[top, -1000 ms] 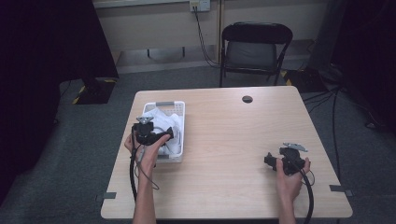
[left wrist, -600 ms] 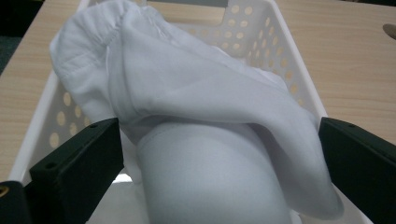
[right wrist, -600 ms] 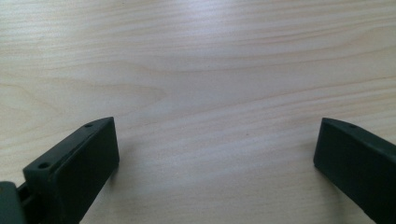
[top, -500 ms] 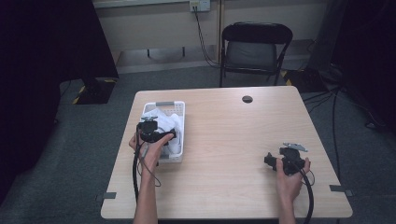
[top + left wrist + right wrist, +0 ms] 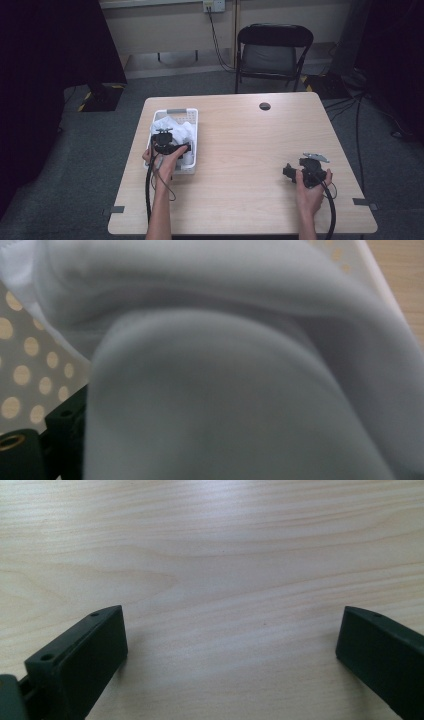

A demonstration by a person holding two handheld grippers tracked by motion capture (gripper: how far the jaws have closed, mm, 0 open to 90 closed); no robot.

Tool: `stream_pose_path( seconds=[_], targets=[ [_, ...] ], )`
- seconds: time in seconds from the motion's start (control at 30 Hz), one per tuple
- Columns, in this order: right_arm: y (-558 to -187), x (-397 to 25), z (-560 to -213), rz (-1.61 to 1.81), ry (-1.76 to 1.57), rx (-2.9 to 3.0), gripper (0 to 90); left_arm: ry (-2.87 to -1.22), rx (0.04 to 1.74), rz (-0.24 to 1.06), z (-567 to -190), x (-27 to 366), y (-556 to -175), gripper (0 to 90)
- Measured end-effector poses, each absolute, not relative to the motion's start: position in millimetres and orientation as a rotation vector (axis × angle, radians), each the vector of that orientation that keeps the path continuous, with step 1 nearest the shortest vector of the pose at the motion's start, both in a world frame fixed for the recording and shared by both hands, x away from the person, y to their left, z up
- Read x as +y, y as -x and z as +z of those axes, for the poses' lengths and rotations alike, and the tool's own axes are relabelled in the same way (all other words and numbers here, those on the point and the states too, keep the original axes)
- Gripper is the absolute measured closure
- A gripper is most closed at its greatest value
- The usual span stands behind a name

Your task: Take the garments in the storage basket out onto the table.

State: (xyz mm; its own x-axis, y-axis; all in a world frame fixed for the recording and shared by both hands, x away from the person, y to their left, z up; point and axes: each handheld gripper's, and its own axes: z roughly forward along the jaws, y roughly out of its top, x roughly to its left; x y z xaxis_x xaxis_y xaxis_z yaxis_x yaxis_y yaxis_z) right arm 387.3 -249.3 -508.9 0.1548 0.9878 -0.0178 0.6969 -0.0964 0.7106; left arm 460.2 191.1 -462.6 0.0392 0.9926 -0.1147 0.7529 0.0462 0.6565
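A white perforated basket [image 5: 175, 112] stands on the left half of the wooden table [image 5: 250, 140], with crumpled white cloth [image 5: 172, 127] inside it. My left gripper [image 5: 172, 146] is down in the basket's near end, against the cloth. In the left gripper view the cloth [image 5: 240, 390] bulges over the space between the jaws. One black jaw shows far out at the bottom left, and the other is hidden. The basket's dotted wall [image 5: 25, 365] is at the left. My right gripper [image 5: 292, 172] rests low over bare table at the right, open and holding nothing [image 5: 230, 645].
A round dark grommet hole [image 5: 264, 106] sits near the table's far edge. A black folding chair [image 5: 272, 50] stands beyond the table. Cables trail from both grippers toward the near edge.
My left gripper has shifted slightly right, further in over the basket and the cloth. The right gripper has stayed put.
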Motion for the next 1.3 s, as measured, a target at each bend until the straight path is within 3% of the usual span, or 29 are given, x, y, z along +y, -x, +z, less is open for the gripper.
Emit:
stream_pose_path(
  seconds=[0.33, 0.63, 0.9, 1.3],
  targets=[
    [-387.3, -249.3, -508.9, 0.649, -1.858, 1.601, 0.0, -1.794, 1.795, 0.557, -464.9, 191.3, -460.8, 13.0],
    [-387.3, -249.3, -508.9, 0.649, -1.858, 1.601, 0.0, -1.831, 1.795, 0.569, -465.5, 191.3, -460.8, 40.6],
    [-387.3, -249.3, -508.9, 0.649, -1.858, 1.601, 0.0, -1.812, 1.787, 0.547, -463.7, 193.5, -459.8, 57.3],
    [-387.3, -249.3, -508.9, 0.649, -1.858, 1.601, 0.0, -1.793, 1.767, 0.56, -462.5, 192.5, -458.6, 63.8]
  ],
)
